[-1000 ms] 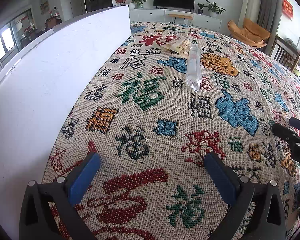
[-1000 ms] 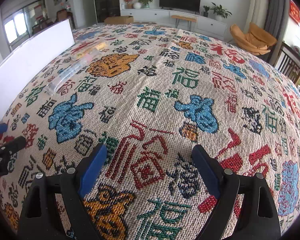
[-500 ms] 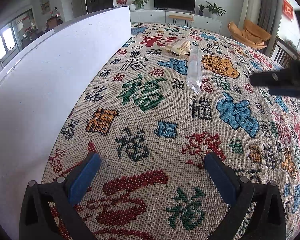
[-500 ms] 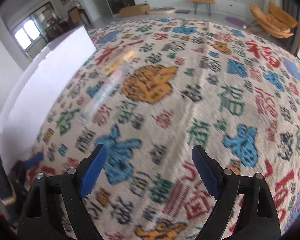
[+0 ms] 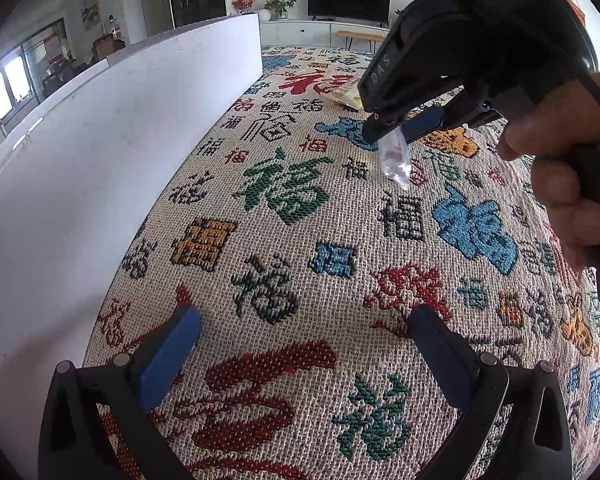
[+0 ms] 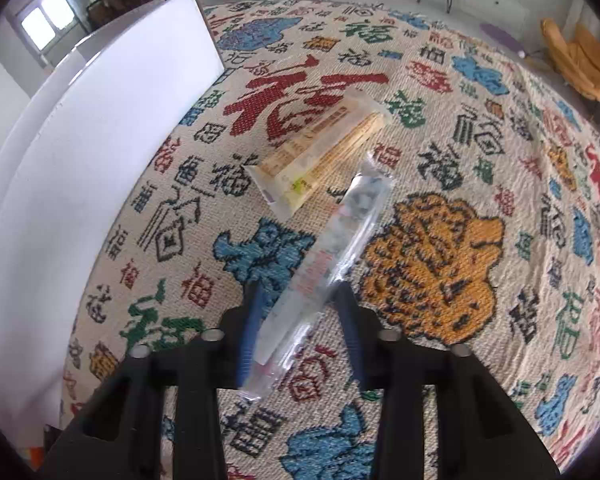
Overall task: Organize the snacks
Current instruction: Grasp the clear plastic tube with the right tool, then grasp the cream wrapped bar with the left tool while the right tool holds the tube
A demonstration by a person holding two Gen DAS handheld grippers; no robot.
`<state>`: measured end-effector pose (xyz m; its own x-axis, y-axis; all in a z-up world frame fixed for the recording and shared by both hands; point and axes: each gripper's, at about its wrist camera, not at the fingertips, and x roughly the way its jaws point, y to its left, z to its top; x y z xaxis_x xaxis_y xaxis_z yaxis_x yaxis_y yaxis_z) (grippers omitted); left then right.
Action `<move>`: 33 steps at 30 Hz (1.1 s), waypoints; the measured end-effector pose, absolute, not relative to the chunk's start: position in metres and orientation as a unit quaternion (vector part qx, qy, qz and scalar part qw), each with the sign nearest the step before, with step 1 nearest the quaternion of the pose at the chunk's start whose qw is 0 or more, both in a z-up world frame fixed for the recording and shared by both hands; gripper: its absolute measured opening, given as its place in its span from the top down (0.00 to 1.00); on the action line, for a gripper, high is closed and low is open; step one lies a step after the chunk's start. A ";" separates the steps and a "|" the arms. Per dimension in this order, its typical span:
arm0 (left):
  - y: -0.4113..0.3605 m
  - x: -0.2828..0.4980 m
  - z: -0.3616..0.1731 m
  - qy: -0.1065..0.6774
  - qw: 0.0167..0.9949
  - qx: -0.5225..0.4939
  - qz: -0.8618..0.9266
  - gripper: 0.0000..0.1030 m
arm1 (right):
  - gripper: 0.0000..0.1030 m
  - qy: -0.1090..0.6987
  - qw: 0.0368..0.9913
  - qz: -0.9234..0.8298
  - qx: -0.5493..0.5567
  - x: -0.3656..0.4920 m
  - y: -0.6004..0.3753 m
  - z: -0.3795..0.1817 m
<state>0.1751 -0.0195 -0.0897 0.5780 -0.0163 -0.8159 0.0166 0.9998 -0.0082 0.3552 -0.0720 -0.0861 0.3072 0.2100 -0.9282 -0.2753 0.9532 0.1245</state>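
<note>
clear packet (image 5: pixel 394 158) mostly hidden behind right gripper (image 5: pixel 384 130)

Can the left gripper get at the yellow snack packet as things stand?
Probably not directly. The right gripper, jaws just closing on the clear packet, sits between the open left gripper and the yellow snack packet, largely blocking it in the left wrist view.
</note>
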 end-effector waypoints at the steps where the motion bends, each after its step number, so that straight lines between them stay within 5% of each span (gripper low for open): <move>1: -0.019 0.176 -0.090 0.459 0.888 0.000 -0.009 0.00 | 0.74 0.570 0.807 0.155 -0.022 0.354 -0.076 -0.087; 4: -0.019 0.176 -0.089 0.459 0.888 0.000 -0.009 0.00 | 0.81 0.568 0.809 0.151 -0.005 0.347 -0.096 -0.084; 23: -0.019 0.176 -0.089 0.459 0.888 0.000 -0.010 0.00 | 0.79 0.537 0.836 0.107 -0.019 0.237 -0.262 -0.083; 24: -0.019 0.176 -0.089 0.459 0.888 0.000 -0.010 0.00 | 0.76 0.518 0.848 0.110 -0.019 0.229 -0.266 -0.082; 26: -0.019 0.176 -0.089 0.460 0.888 0.001 -0.010 0.00 | 0.54 0.494 0.862 0.113 -0.027 0.219 -0.267 -0.084; 27: -0.019 0.176 -0.089 0.460 0.888 0.001 -0.010 0.00 | 0.35 0.482 0.869 0.112 -0.032 0.215 -0.267 -0.087; 33: -0.020 0.174 -0.088 0.471 0.882 -0.004 -0.013 0.00 | 0.26 0.437 0.893 0.105 -0.042 0.201 -0.271 -0.097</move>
